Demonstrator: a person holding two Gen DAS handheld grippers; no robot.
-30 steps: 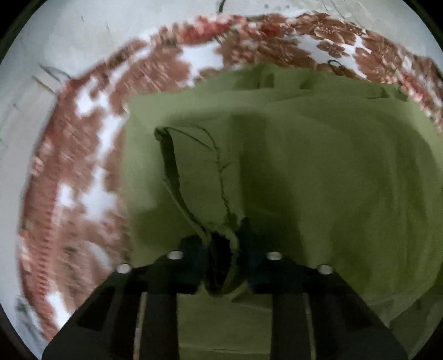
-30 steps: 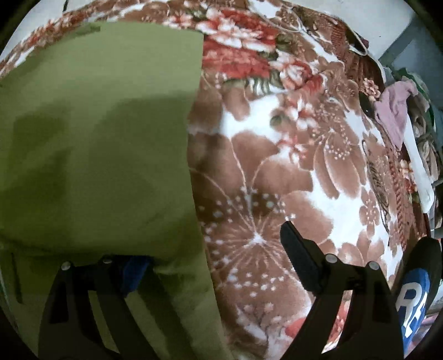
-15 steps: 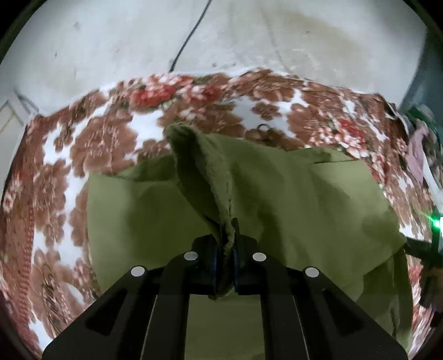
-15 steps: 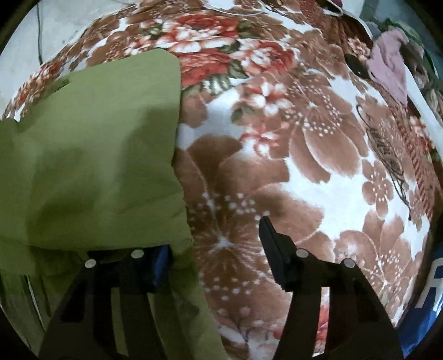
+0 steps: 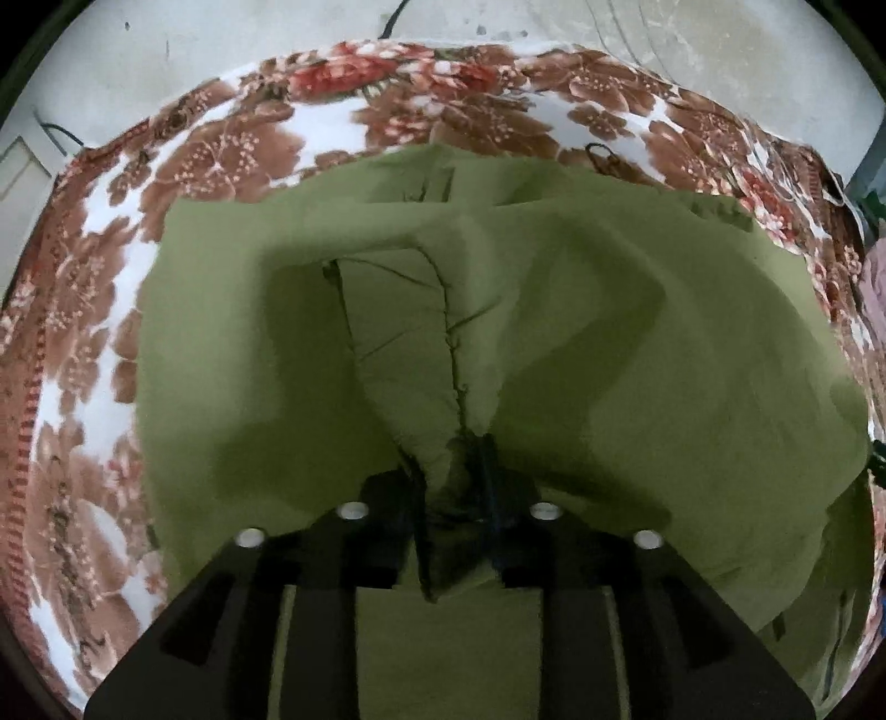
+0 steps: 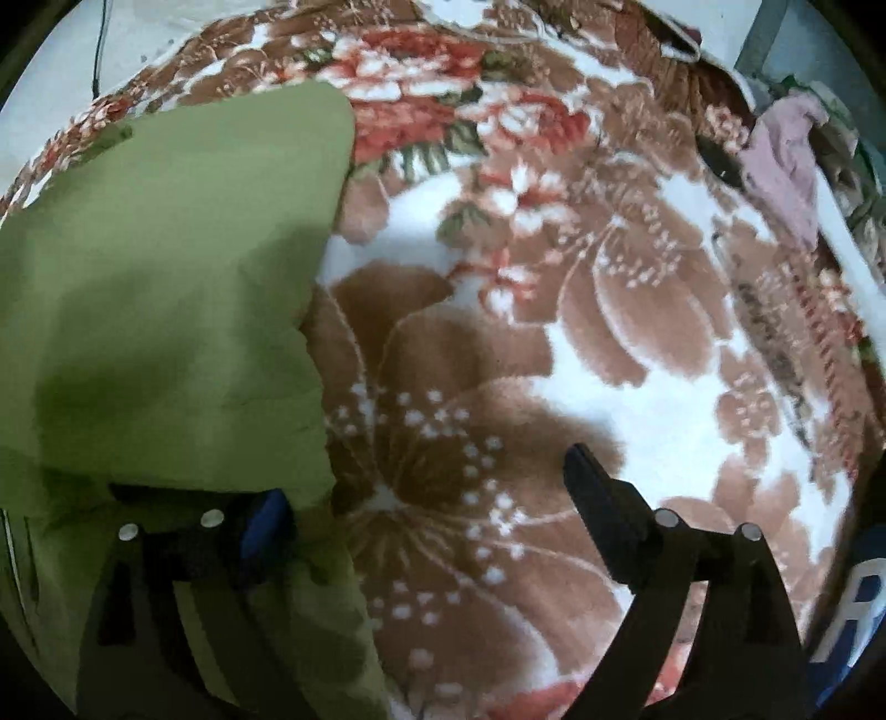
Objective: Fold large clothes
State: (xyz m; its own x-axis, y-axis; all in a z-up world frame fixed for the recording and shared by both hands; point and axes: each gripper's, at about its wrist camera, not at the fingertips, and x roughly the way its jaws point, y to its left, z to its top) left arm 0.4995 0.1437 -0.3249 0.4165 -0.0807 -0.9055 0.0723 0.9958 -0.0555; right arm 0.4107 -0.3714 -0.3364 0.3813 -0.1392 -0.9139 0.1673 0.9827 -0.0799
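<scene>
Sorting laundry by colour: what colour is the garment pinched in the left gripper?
Plain olive green garment, held by the left gripper; clearest in the left wrist view.

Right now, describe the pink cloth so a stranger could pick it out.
Start from the brown and red floral blanket under the plain olive-green garment. At the blanket's far right edge sits a crumpled pale pink cloth, the only pink, bunched item.

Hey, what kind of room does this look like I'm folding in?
Most likely a bedroom or living space at home. The green garment lies on a plush floral blanket, seemingly a bed; bare wall stands behind it, and other clothes are piled at the edge.
</scene>
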